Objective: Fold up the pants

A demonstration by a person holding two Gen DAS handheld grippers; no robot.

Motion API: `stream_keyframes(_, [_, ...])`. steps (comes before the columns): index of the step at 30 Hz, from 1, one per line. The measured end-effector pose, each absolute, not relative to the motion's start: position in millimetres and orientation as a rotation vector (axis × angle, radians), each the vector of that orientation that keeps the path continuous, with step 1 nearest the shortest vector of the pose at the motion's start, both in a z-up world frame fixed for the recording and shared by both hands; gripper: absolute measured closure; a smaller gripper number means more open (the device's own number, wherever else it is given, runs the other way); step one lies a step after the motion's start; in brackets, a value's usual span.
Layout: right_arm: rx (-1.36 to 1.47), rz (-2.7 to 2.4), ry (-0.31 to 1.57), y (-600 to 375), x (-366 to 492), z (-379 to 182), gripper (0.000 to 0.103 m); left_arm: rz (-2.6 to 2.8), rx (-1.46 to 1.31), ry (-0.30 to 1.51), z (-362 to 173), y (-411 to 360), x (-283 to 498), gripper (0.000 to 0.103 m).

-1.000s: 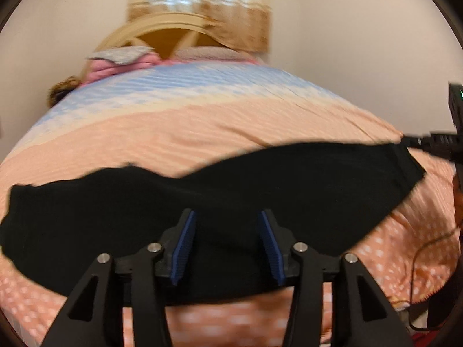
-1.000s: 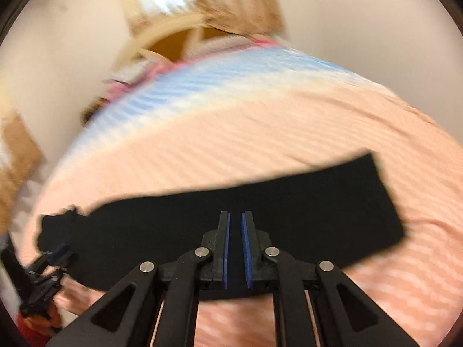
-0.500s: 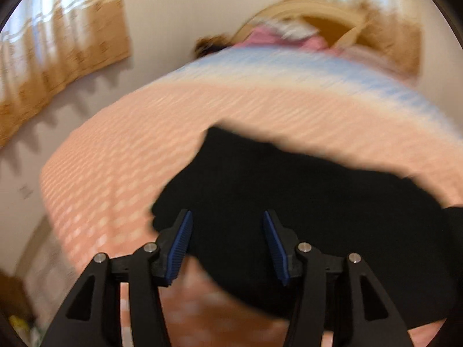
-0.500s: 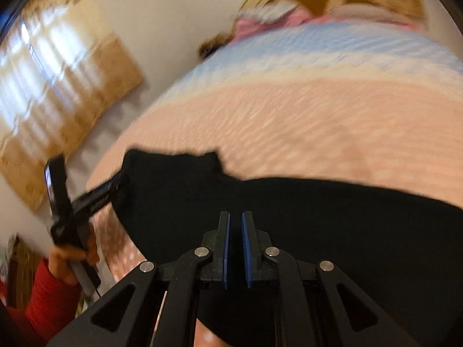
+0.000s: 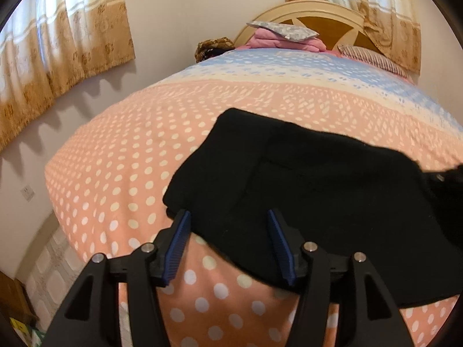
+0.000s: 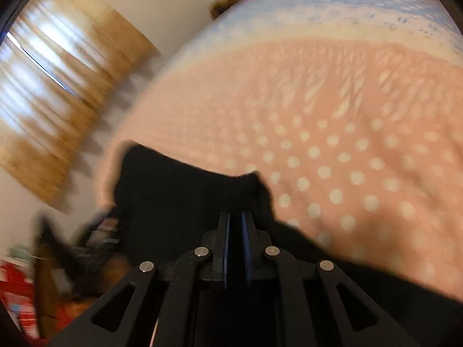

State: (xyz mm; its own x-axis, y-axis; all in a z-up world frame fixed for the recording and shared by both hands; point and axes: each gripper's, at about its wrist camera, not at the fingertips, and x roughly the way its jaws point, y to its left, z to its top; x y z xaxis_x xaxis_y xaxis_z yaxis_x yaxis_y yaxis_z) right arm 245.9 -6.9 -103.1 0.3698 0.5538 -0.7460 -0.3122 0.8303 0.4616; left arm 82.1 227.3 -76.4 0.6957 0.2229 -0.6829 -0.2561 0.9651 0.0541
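Black pants point(image 5: 303, 190) lie flat across the near part of the dotted bedspread point(image 5: 130, 156), apparently already doubled lengthwise; crosswise folds remain. Left gripper point(image 5: 228, 245) hovers released over the near left end. Right gripper point(image 6: 235, 248) is clenched; whether it pinches cloth cannot be told.

No writing, label, brand or number can be read anywhere in either view; the right wrist view is blurred.

- Left gripper point(image 5: 228, 241): matte black angular linkage arms, triangular cut-outs, silver round screws, ribbed blue pads point(image 5: 176, 248).
- Right gripper point(image 6: 235, 248): same black frame, silver screws, blue pads.
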Motion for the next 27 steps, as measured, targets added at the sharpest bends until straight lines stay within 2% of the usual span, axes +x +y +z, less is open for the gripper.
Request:
stream_keyframes(2, [0.285, 0.509, 1.008, -6.4, 258.2, -103.5, 0.098, 0.275, -0.089, 0.767, -79.0, 233.9, 82.7, 0.032])
stream_keyframes(4, [0.308, 0.434, 1.0, -10.9, 267.9, -101.3, 0.097, 0.264, -0.177, 0.775, -80.0, 247.7, 81.2, 0.029])
stream_keyframes(5, [0.317, 0.413, 0.992, -14.1, 270.7, -99.8, 0.097, 0.254, -0.196, 0.778, -78.9, 249.4, 81.3, 0.029])
stream_keyframes(6, [0.31, 0.359, 0.975, -20.4, 267.5, -94.9, 0.092, 0.248, -0.198, 0.781, -78.0, 249.9, 81.5, 0.029])
stream_keyframes(9, [0.369, 0.402, 0.909, -34.7, 249.7, -77.5, 0.092, 0.269, -0.166, 0.775, -79.3, 244.1, 81.8, 0.028])
stream_keyframes(12, [0.309, 0.49, 0.873, -19.4, 227.2, -67.8, 0.092, 0.304, -0.144, 0.765, -80.1, 237.4, 84.3, 0.028])
stream_keyframes(16, [0.148, 0.514, 0.942, 14.4, 216.2, -87.9, 0.092, 0.295, -0.156, 0.769, -80.3, 240.1, 85.4, 0.028])
stream_keyframes(19, [0.28, 0.481, 0.967, 0.3, 217.8, -85.7, 0.092, 0.311, -0.194, 0.788, -70.7, 242.2, 81.1, 0.029])
stream_keyframes(20, [0.313, 0.474, 0.948, -8.0, 213.8, -76.6, 0.092, 0.318, -0.2, 0.784, -64.4, 240.5, 78.3, 0.03])
stream_keyframes(23, [0.421, 0.45, 0.724, -61.9, 182.7, -28.4, 0.089, 0.277, -0.179, 0.701, -39.4, 221.6, 69.8, 0.03])
stream_keyframes(25, [0.48, 0.399, 0.633, -104.7, 166.4, -11.4, 0.056, 0.222, -0.14, 0.659, -25.9, 199.4, 68.4, 0.03])
stream_keyframes(26, [0.529, 0.343, 0.586, -136.4, 152.2, -4.2, 0.027, 0.183, -0.123, 0.653, -22.3, 188.0, 69.5, 0.03])
stream_keyframes(27, [0.58, 0.276, 0.534, -166.6, 136.8, -0.1, 0.022, 0.133, -0.102, 0.649, -20.2, 172.4, 71.6, 0.03])
